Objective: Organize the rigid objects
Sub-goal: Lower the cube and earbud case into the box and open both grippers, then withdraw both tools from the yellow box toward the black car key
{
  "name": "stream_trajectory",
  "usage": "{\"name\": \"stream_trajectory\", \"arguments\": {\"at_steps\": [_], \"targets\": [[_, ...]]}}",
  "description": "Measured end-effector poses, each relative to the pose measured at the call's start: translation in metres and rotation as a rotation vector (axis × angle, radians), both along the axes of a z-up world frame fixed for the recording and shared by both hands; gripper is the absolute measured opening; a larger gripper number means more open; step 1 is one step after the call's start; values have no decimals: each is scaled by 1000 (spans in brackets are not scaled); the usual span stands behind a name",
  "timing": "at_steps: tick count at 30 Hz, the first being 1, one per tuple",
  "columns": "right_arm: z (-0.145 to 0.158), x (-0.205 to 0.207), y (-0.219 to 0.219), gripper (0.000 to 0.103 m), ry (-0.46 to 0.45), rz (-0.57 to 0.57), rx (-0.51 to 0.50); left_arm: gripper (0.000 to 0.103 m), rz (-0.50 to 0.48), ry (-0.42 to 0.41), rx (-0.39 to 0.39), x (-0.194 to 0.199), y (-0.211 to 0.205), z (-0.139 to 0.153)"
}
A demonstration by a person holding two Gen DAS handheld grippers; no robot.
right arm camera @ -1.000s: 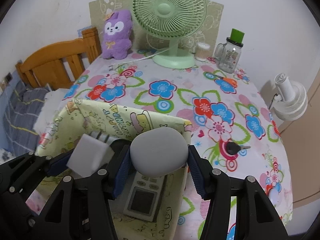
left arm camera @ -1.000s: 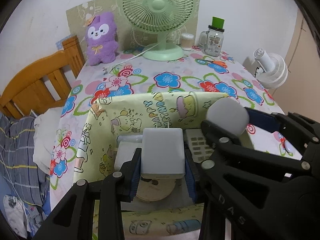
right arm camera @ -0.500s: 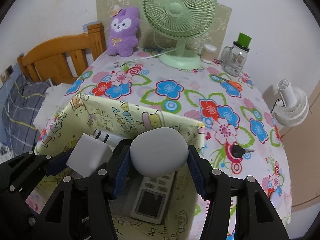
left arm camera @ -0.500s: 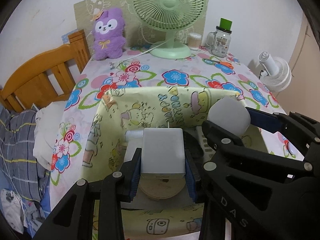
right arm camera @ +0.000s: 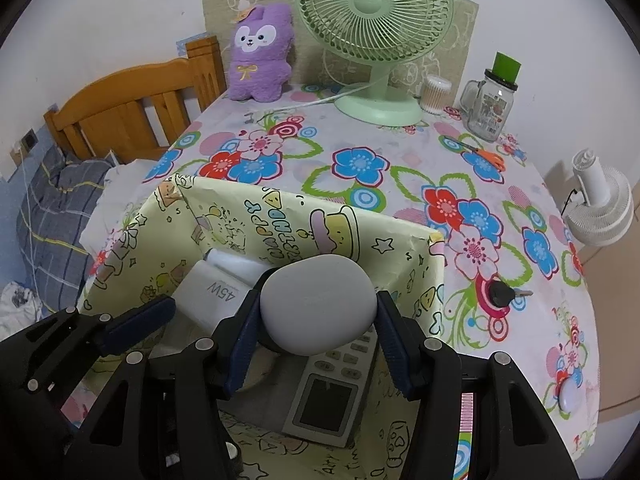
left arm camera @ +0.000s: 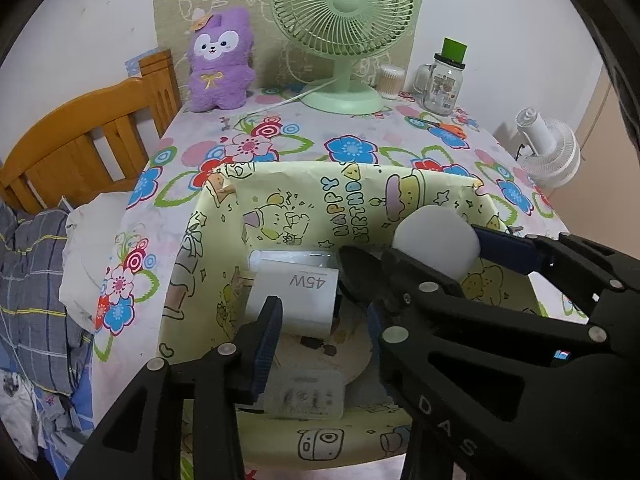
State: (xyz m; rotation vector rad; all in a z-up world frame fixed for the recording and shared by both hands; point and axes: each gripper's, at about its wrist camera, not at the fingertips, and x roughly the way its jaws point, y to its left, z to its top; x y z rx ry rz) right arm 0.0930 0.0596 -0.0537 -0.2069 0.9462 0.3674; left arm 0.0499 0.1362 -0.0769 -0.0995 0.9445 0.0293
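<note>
Left wrist view: my left gripper (left arm camera: 316, 332) is opening over the box (left arm camera: 400, 188), and the charger (left arm camera: 294, 300) sits just ahead of the pads, loose between them and tilted on the items below. My right gripper (left arm camera: 436, 248) crosses in from the right. Risk: the charger may slide off the round disc (left arm camera: 352, 356) under it if I brush it while withdrawing. Right wrist view: my right gripper (right arm camera: 318, 320) pinches the grey case (right arm camera: 318, 304) above the box (right arm camera: 304, 212), directly over the remote (right arm camera: 332, 388). Risk: released from here, the smooth case could bounce off the remote. The key (right arm camera: 504, 293) lies on the table (right arm camera: 400, 148) to the right, outside the box.
</note>
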Motion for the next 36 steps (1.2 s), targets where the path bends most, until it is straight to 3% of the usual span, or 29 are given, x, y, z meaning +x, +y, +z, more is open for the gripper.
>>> {"name": "stream_trajectory", "arguments": {"at_steps": [6,10,14,26,36], "targets": [[2,-3,-1,61,-1,12,26,64,23,-31,17,-6,-3,5],[10,-7,-5,71,-25,9,30,70,23,-53,19,-9,-5,12],[18,-10,-11,75,-48,7,23,77,19,-68,28,-11,-11,19],[34,-20,-48,87,-93,-56,19,88,-15,-102,77,-16,-43,33],[41,-23,-80,91,-108,-107,29,93,-42,-125,101,-16,-71,41]]}}
